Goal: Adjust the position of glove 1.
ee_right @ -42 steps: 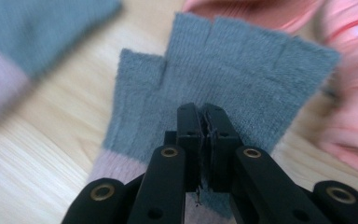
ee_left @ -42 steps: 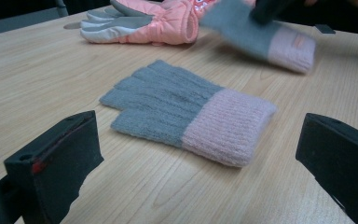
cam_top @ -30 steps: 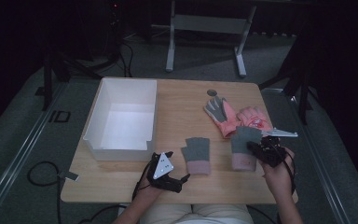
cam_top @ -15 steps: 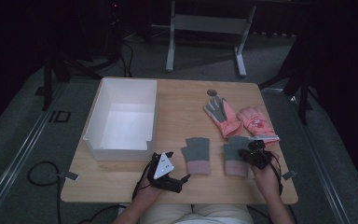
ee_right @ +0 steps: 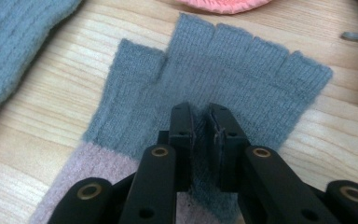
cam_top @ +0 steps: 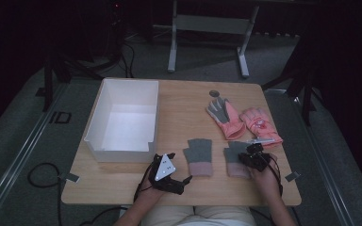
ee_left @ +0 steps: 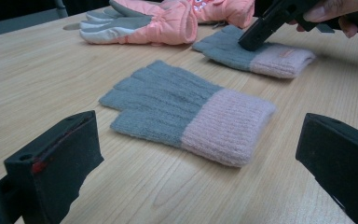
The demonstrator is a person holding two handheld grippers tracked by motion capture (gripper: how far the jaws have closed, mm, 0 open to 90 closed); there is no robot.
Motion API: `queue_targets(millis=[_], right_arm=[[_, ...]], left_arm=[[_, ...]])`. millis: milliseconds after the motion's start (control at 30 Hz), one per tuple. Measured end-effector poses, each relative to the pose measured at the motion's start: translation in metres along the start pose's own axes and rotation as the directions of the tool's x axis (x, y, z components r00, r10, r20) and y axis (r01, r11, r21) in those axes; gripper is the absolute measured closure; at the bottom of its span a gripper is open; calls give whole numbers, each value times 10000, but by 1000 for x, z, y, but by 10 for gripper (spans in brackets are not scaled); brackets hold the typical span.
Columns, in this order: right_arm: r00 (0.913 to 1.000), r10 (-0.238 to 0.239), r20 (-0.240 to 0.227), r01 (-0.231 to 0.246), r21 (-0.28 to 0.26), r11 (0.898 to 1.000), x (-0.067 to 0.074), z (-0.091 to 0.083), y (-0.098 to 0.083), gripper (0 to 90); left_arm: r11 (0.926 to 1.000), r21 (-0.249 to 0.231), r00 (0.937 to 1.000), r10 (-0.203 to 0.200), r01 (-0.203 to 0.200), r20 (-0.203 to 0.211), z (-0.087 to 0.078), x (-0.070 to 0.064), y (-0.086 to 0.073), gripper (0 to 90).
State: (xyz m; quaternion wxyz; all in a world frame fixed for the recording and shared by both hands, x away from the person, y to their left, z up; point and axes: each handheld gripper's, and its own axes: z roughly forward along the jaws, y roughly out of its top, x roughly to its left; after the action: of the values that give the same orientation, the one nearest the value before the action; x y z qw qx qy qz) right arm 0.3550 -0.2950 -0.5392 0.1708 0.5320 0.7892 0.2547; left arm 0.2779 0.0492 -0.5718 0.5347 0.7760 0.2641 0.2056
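Note:
Two grey fingerless gloves with pink cuffs lie side by side near the front of the wooden table (cam_top: 184, 106). My right gripper (cam_top: 244, 158) (ee_right: 200, 116) points down onto the right grey glove (cam_top: 232, 165) (ee_right: 251, 60) (ee_left: 265, 56). Its jaws have just been opening a little. They stand close together, with a ridge of the grey knit between the pads. My left gripper (cam_top: 178, 167) (ee_left: 200, 140) rests low on the table, jaws wide open, facing the left grey glove (cam_top: 198, 155) (ee_left: 186, 109) without touching it.
Two padded pink gloves (cam_top: 228, 120) (ee_left: 168, 21) lie behind the grey pair, at the right of the table. An open white box (cam_top: 95, 127) stands at the left. A small round mark (cam_top: 214, 93) sits near the far edge.
The right hand came down and toward the front edge with the grey glove, which now lies flat beside the other one. The left gripper stayed put.

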Motion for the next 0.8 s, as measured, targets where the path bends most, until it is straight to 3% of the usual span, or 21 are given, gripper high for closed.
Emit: queue_targets(millis=[100,200,267,333,400,667,800], right_arm=[[9999,-37,-99,37,7,10000,-1,-4,3,764],[9990,-424,-169,421,-167,9990,-5,-13,6,716],[9923,-927,-818,890,-468,9949,-9,-18,9,669],[9843,-1481,-959,1435,-530,9882,-10,-22,10,635],[9802,-1672,-1057,1642,-365,9858,-13,-23,11,627],[9795,-1529,-1308,1518,-186,9882,-17,-18,9,595],[9810,-1640,-1039,1665,159,9859,-13,-7,3,597]], left_arm=[[10000,13,10000,49,-49,-21,0,0,0,0],[10000,15,10000,30,-30,-16,0,0,0,0],[10000,-10,10000,-43,43,-4,0,0,0,0],[10000,-1,10000,-58,58,5,0,1,0,0],[10000,2,10000,-32,32,7,0,1,0,0],[10000,43,10000,23,-23,-12,0,0,0,0],[10000,25,10000,38,-38,-28,0,0,0,0]])
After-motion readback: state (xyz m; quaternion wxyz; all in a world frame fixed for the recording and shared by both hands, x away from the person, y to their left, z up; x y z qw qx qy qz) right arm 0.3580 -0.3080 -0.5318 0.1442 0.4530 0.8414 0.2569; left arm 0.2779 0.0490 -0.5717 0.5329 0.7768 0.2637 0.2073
